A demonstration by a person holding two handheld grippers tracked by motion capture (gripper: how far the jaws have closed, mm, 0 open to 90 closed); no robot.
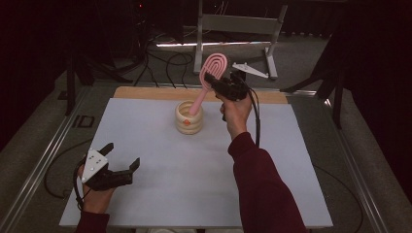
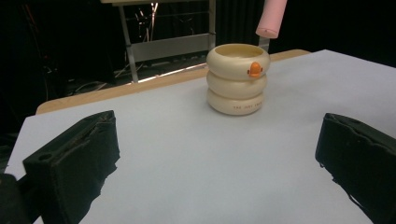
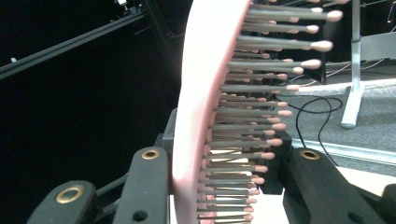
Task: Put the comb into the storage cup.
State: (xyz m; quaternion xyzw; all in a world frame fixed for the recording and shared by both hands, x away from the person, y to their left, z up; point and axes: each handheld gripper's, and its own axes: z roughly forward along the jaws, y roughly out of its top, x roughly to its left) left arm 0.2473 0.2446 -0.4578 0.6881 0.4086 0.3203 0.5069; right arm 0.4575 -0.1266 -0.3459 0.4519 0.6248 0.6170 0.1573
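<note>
Right hand-held gripper (image 1: 212,80) clamping pink hairbrush (image 1: 210,76), handle down above ringed cream holder (image 1: 189,118) at desk (image 1: 145,126) 12 o'clock; left hand-held gripper (image 1: 122,156) wide, 7 o'clock

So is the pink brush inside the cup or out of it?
Out. In the left gripper view the pink brush's handle tip hangs above the cup's rim, held by the right gripper.

The pink hairbrush (image 2: 272,17) is cut off by the top edge, and the cup's (image 2: 237,78) small lettering seems unreadable.
</note>
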